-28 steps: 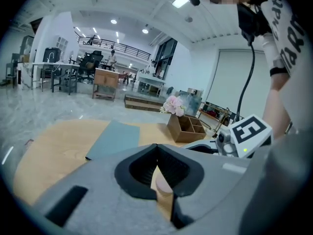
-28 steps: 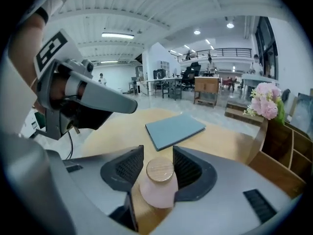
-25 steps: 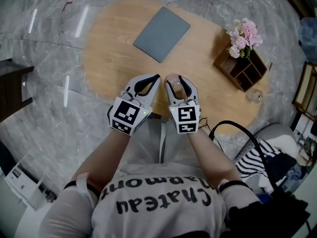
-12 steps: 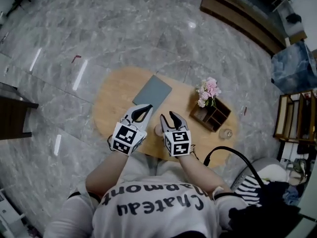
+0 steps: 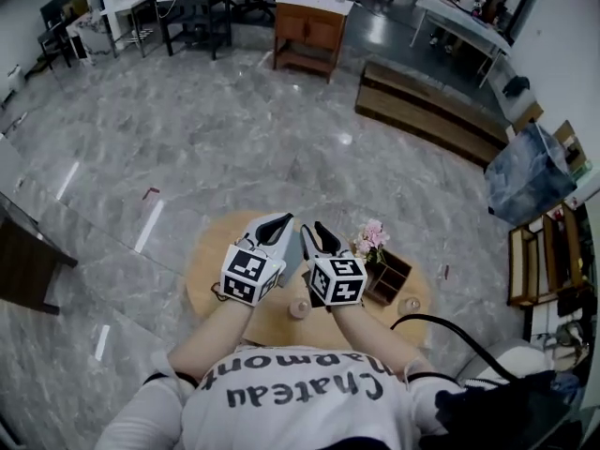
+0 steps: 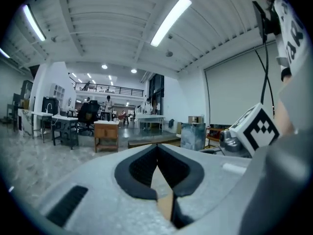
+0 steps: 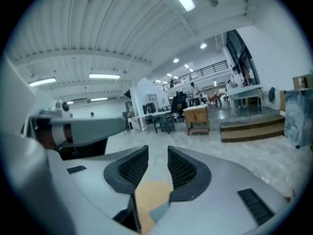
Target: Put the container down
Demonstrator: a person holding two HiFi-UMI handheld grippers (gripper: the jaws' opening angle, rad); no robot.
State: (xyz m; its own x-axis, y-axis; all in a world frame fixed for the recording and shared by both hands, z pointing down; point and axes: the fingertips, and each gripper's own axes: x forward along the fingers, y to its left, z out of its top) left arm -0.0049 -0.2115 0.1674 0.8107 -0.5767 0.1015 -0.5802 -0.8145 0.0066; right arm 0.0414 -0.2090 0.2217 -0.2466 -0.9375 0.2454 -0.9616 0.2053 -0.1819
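Note:
The container (image 5: 299,308), a small clear pinkish cup, stands alone near the front edge of the oval wooden table (image 5: 211,262), seen only in the head view. Both grippers hang high above it, side by side, pointing out over the hall floor. My left gripper (image 5: 280,219) (image 6: 157,146) has its jaw tips touching and nothing in them. My right gripper (image 5: 313,228) (image 7: 157,153) shows a narrow gap between its ribbed pads (image 7: 179,166); its jaws have just been closing with nothing between them.
On the table lie a grey pad (image 5: 290,254), pink flowers (image 5: 368,239) in a wooden compartment box (image 5: 387,277), and a small glass (image 5: 409,305). A black cable (image 5: 441,324) loops at the right. Marble floor, low wooden benches (image 5: 427,111) and desks lie beyond.
Both grippers have risen far above the table. The right gripper's jaws, earlier round the container, have come away and narrowed. The container stays on the table, which looks much smaller.

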